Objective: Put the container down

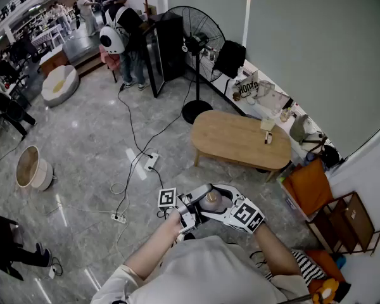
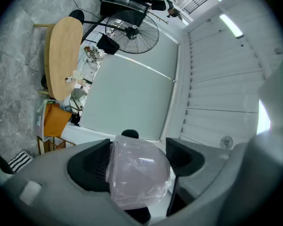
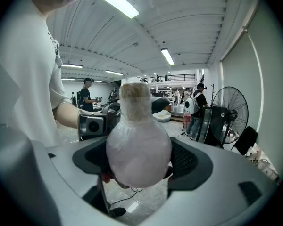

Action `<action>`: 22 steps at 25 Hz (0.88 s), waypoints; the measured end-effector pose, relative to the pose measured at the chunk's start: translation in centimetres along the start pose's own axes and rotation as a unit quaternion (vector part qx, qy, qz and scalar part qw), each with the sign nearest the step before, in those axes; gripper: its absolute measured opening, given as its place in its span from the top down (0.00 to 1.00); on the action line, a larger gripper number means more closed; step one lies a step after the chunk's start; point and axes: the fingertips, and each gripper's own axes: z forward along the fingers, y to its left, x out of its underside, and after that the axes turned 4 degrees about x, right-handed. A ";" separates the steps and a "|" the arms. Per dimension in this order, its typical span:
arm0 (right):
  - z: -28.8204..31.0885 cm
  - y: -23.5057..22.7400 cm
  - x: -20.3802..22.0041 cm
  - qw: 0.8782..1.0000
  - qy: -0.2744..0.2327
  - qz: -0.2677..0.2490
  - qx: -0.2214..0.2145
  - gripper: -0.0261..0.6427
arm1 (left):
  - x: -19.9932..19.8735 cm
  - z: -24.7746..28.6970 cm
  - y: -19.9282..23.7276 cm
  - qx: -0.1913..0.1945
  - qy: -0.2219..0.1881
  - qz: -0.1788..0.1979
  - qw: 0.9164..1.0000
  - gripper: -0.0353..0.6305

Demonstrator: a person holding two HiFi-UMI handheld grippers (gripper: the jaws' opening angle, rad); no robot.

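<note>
**Fig.** Both tongs are gripping one flask-shaped container (image 1: 210,199) wrapped in clear film. The left tongs (image 2: 138,160) are pressing on its round body from one side and the right tongs (image 3: 137,158) from the other, each spread wide by the bulb. It is hanging close to the person's chest, above the floor (image 1: 95,151) and well apart from the wooden bench (image 1: 240,139) ahead. The two-sided grip is probably guarding the rounded body against slipping. The bench's near edge and middle are lying bare, small items are sitting by its far right edge, and cables (image 1: 136,163) are crossing the floor to its left.
</note>
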 end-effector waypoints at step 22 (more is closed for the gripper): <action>4.9 -0.2 -1.1 0.999 -0.010 0.021 0.024 0.38 | -3.6 -3.0 -1.5 -0.006 0.007 -0.022 1.000 0.38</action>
